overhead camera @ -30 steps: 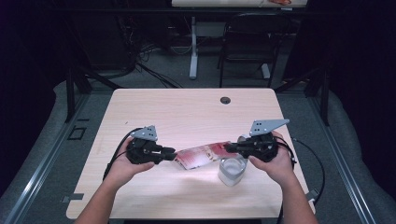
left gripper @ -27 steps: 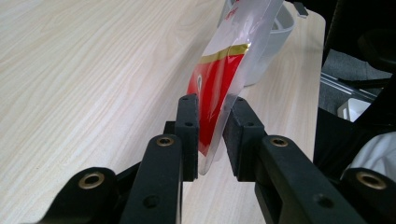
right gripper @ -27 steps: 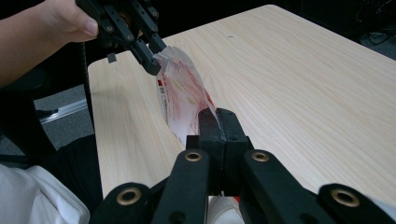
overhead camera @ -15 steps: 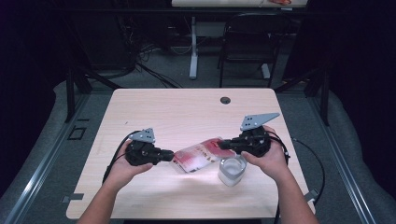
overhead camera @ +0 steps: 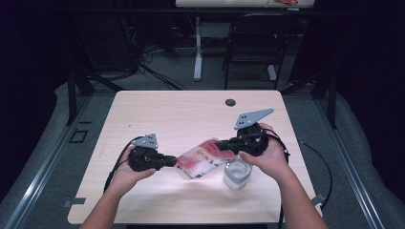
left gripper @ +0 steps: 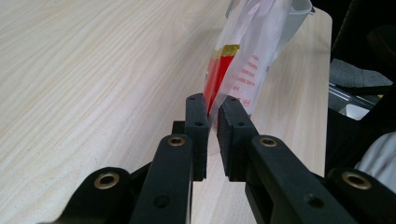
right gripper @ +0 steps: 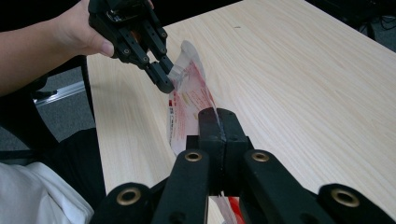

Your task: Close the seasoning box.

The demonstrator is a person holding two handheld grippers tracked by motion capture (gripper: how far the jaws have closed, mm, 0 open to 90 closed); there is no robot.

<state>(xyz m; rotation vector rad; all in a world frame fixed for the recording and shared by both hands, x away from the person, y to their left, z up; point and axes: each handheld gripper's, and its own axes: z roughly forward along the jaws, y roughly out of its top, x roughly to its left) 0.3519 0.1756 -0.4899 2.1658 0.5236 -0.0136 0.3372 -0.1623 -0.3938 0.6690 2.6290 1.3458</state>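
Observation:
A clear plastic bag (overhead camera: 203,160) with red print and red contents hangs stretched between both grippers, just above the table (overhead camera: 191,114). My left gripper (overhead camera: 172,162) pinches its lower left corner. Its jaws have just been closing with the bag's edge (left gripper: 238,60) between the pads, and the left gripper (left gripper: 214,112) now nips the film. My right gripper (overhead camera: 222,145) holds the higher right end. In the right gripper view the right gripper (right gripper: 218,123) is shut tight on the bag (right gripper: 189,105), with the left gripper (right gripper: 166,79) beyond.
A clear glass cup (overhead camera: 236,174) stands on the table just below my right hand. A round cable hole (overhead camera: 230,102) sits near the far edge. Behind the table are a dark chair (overhead camera: 253,43) and cables on the floor.
My right hand has risen and moved left, lifting the bag's right end so the bag tilts. The left gripper's jaws have narrowed onto the bag's corner and sunk slightly.

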